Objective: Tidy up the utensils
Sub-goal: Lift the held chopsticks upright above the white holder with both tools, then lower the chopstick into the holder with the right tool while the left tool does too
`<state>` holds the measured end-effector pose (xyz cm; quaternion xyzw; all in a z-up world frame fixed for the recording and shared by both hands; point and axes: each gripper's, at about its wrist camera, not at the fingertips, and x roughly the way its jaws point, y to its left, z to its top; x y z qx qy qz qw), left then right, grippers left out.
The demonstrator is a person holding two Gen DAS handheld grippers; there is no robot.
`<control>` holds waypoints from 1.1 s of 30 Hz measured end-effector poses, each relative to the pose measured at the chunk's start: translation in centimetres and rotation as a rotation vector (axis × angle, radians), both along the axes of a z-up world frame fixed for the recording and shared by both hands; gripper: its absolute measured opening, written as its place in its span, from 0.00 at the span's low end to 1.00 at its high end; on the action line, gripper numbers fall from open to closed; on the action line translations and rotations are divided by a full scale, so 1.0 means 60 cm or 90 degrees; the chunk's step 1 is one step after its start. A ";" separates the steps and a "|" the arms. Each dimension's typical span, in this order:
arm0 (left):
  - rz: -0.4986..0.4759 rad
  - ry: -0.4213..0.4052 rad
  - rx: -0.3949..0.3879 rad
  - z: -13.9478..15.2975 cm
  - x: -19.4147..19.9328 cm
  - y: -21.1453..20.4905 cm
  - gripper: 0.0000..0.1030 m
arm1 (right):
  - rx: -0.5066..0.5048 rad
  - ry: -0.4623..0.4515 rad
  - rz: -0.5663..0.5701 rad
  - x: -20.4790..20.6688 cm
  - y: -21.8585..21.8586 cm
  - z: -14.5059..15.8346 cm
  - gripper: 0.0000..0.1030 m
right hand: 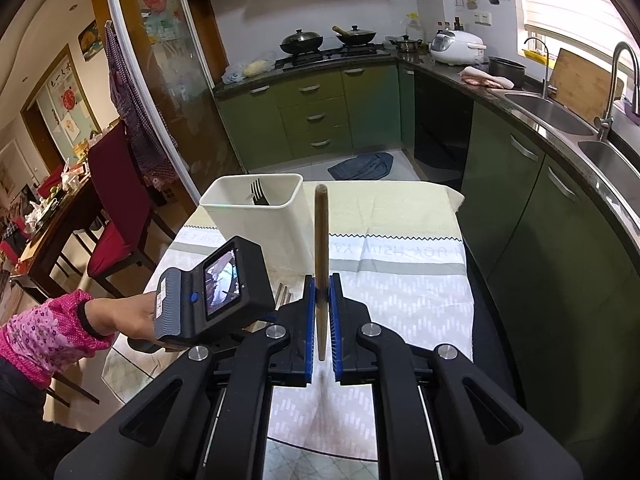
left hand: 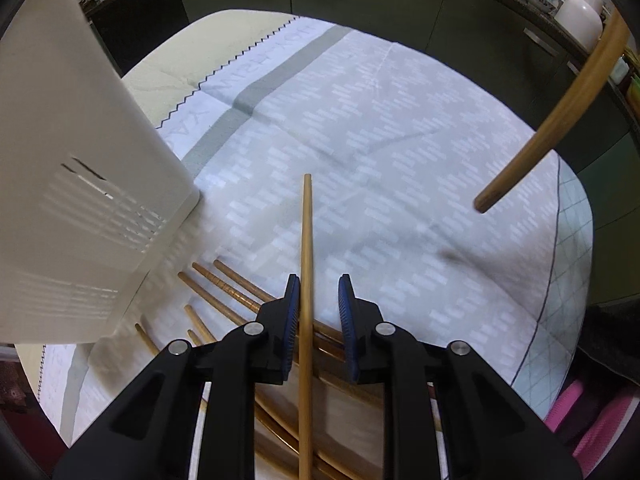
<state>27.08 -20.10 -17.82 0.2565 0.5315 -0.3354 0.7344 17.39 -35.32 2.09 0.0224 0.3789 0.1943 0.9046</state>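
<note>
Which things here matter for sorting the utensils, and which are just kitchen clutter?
Job:
white holder with a fork in it
chopstick clamped in the right gripper
chopstick between the open left gripper fingers
loose chopsticks on the cloth

Clutter:
woks
rice cooker
sink

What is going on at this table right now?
A person is sorting chopsticks with a gripper in each hand. The right gripper is shut on a chopstick, held above the table. The left gripper is open around another chopstick over the loose pile on the tablecloth. The white holder already has a fork in it.
</note>
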 end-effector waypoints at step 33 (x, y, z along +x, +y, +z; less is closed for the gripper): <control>0.146 -0.207 -0.233 0.364 -0.143 0.193 0.06 | -0.014 -0.068 0.044 -0.019 0.073 0.098 0.07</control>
